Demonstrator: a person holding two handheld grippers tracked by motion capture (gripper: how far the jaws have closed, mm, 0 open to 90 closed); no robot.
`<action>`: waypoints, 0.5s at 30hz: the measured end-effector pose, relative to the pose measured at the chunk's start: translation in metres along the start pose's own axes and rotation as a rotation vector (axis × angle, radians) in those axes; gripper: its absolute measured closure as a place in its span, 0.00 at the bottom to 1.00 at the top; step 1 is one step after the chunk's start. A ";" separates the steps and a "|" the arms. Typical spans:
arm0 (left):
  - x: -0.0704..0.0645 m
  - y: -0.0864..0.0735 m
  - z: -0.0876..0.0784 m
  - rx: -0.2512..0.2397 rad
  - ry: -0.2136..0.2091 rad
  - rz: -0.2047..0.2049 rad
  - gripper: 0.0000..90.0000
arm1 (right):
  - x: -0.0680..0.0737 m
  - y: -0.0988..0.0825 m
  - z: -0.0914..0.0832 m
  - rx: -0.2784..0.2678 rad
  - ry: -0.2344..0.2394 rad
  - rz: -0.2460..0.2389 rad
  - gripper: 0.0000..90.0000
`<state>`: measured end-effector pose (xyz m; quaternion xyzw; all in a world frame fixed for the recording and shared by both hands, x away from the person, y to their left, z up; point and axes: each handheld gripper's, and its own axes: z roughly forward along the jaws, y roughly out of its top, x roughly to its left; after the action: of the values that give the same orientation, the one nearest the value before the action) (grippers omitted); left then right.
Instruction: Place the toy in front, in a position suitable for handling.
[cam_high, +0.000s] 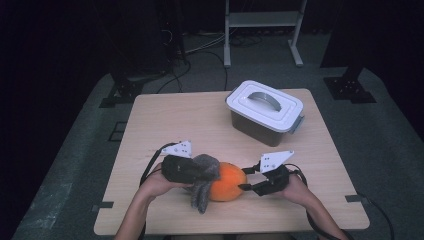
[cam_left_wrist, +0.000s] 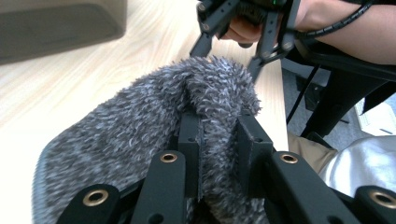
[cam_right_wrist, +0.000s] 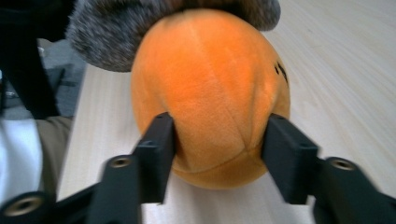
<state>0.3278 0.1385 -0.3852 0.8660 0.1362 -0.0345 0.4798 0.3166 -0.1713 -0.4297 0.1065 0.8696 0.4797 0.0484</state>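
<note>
An orange plush ball (cam_high: 227, 182), lying near the front of the surface (cam_high: 165, 120), is half covered by a grey fuzzy sock (cam_left_wrist: 154, 121) pinched in the left tongs (cam_left_wrist: 218, 140). The right tongs (cam_right_wrist: 218, 140) are spread around the ball's free end, pads apparently touching. The ball should be gripped firmly while the sock is pulled.

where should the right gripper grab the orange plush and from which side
Grip the orange plush across its rounded bare end, coming in level from the person's right, away from the grey fuzzy cloth that the left gripper pinches at the other end. That end is free, soft and narrow enough to fit between the jaws; the right gripper already straddles it there, one jaw on each flank.
</note>
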 end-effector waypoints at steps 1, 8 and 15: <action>0.000 0.001 0.003 -0.004 -0.005 -0.002 0.82 | 0.000 0.001 -0.001 -0.004 0.002 0.002 0.45; -0.005 0.017 0.024 0.014 -0.036 0.037 0.82 | 0.013 0.019 0.001 -0.078 -0.042 -0.071 0.42; -0.002 0.018 0.015 0.007 -0.005 0.032 0.82 | 0.005 0.008 -0.001 -0.022 -0.062 -0.094 0.66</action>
<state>0.3320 0.1166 -0.3786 0.8696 0.1211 -0.0292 0.4777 0.3124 -0.1672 -0.4226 0.0796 0.8666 0.4827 0.0988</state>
